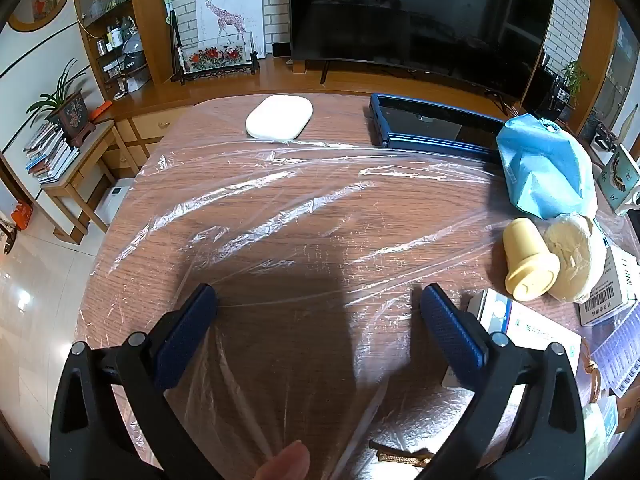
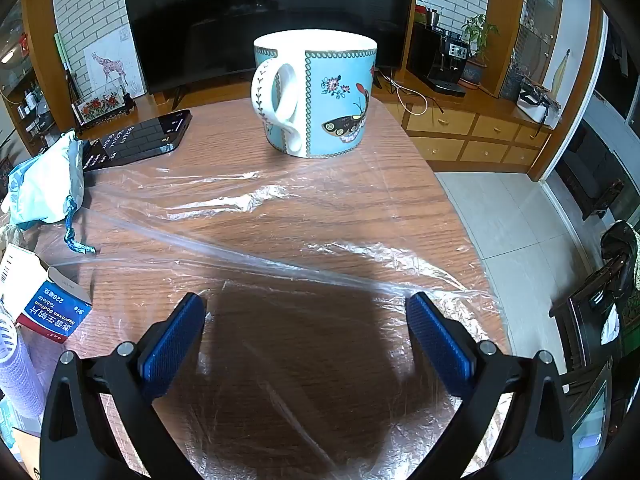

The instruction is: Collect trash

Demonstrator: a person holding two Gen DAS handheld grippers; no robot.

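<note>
Left wrist view: close above table [image 1: 280, 152], tilted down, facing TV [image 1: 420, 20].
Right wrist view: same tilt, further right, mug [image 2: 316, 92] ahead.
Shared: plastic film [image 1: 280, 200], blue bag [image 1: 548, 164], TV, giraffe picture [image 1: 230, 20].

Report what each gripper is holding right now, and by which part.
Nothing is held. The left gripper and the right gripper both stand wide open above the clear plastic sheet on the table, with no pad pressing on it.
</note>
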